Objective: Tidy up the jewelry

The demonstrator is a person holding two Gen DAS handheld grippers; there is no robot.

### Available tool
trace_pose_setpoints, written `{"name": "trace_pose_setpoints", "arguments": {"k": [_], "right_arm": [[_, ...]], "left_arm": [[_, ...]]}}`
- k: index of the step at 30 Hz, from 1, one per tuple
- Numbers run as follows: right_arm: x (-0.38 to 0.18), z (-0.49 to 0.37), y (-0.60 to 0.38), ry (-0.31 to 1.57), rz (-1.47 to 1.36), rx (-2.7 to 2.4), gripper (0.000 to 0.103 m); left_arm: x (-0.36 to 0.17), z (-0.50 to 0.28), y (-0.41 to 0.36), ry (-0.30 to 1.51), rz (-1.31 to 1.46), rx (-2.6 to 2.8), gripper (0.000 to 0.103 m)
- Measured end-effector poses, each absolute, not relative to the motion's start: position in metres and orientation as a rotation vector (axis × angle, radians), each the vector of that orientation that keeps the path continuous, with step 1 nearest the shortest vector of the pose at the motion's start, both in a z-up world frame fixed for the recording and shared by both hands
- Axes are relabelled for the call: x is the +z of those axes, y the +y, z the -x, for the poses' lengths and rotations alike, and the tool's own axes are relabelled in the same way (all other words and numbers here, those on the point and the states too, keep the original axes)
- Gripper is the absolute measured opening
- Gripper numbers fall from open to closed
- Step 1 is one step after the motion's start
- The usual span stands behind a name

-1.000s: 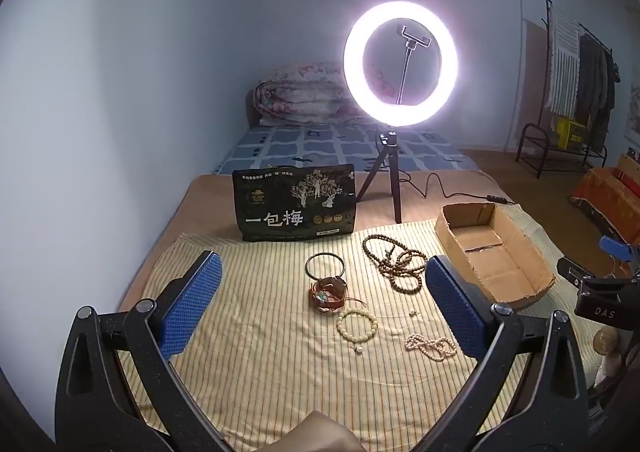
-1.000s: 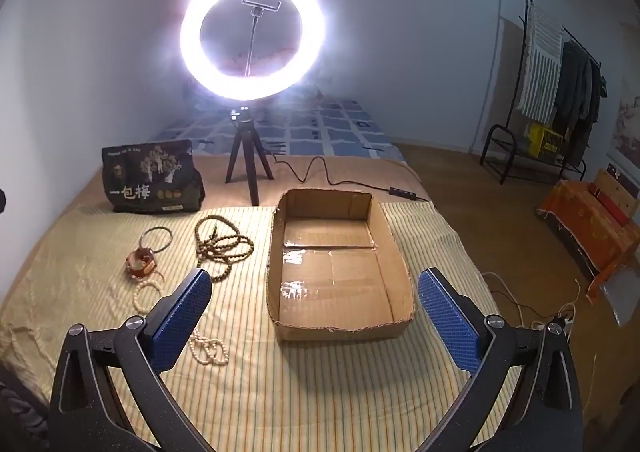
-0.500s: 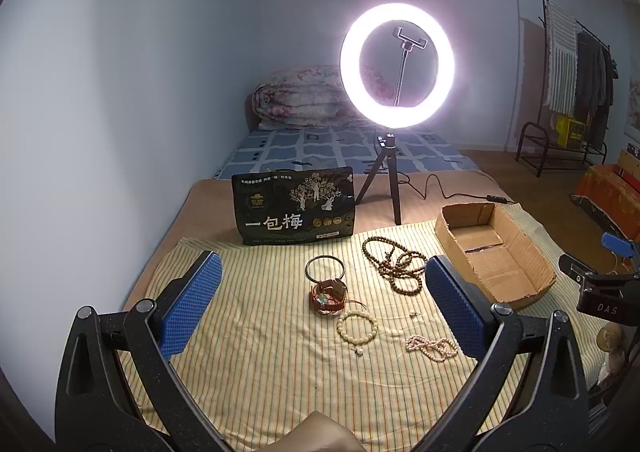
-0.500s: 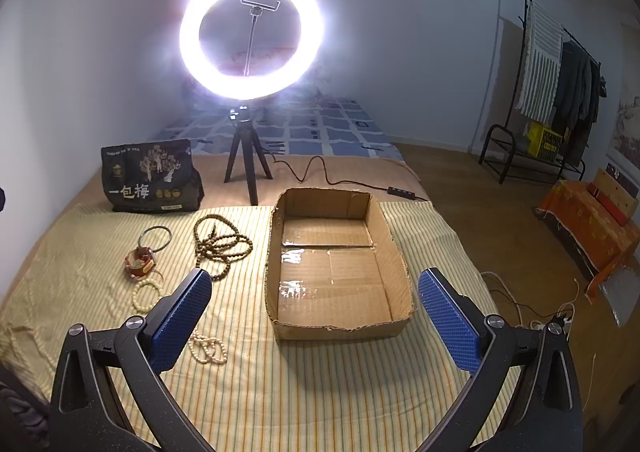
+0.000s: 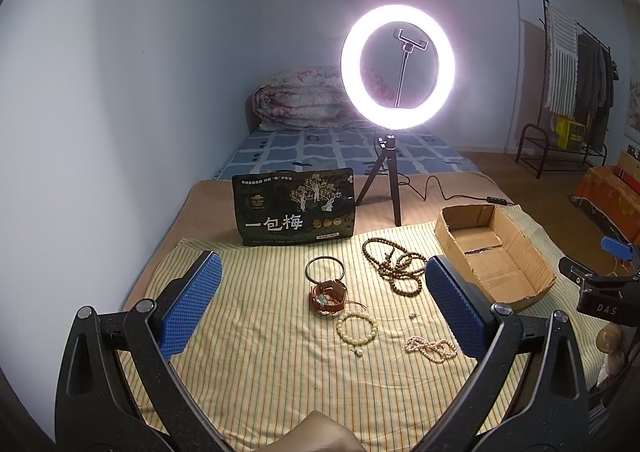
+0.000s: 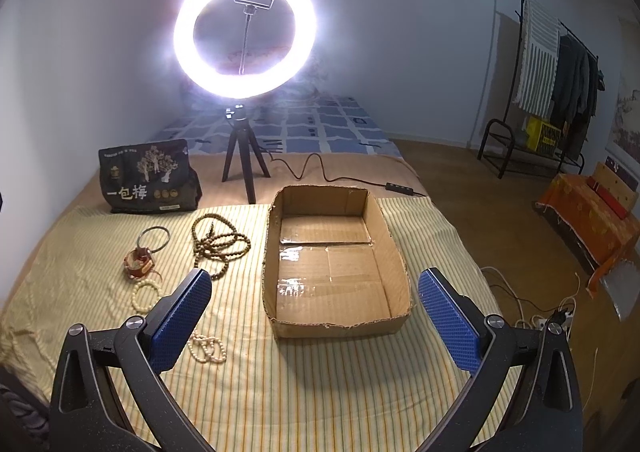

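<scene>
Nothing has gone into the cardboard box [image 6: 338,268] yet: its floor is bare and all the jewelry lies on the striped yellow cloth [image 5: 260,364] to the box's left, on the bed. Nearest the box is the long brown bead necklace [image 5: 396,266], heaped in loose loops. Further from the box sit the thin dark bangle [image 5: 325,269], the reddish-brown bracelet [image 5: 328,294] touching the bangle's near edge, the cream bead bracelet [image 5: 357,327] just in front of that, and the white pearl strand [image 5: 431,346] closest to the cameras. Two tiny loose pieces, perhaps earrings [image 5: 412,315], lie near the cream bracelet; too small to tell.

The left hand-held gripper [image 5: 320,308] is spread wide and holds nothing, hovering above the cloth with the cluster directly ahead between its fingers. The right hand-held gripper [image 6: 310,322] is likewise spread and empty, and it faces the box, whose long axis runs away from it toward the ring light [image 6: 245,28].

So the left one is the nearer to every piece, and the box lies off to its right. The pearl strand, stretched roughly crosswise close by its right finger [image 5: 454,312], looks the easiest first pick; the carry would then run rightward to the box. The necklace's trailing loops may drag on the cloth.
</scene>
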State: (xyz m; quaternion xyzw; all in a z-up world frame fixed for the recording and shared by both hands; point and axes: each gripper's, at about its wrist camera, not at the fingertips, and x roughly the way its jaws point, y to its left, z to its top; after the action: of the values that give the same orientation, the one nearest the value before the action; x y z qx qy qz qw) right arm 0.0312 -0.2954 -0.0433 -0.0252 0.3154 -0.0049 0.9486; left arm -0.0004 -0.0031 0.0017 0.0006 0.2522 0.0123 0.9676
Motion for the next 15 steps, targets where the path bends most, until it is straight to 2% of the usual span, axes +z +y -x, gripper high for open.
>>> {"name": "trace_pose_setpoints", "arguments": {"k": [15], "right_arm": [[-0.0449, -0.0312, -0.2941, 0.648, 0.044, -0.008, 0.103]], "left_arm": [[0.0003, 0.0014, -0.0041, 0.508, -0.001, 0.024, 0.103]]}}
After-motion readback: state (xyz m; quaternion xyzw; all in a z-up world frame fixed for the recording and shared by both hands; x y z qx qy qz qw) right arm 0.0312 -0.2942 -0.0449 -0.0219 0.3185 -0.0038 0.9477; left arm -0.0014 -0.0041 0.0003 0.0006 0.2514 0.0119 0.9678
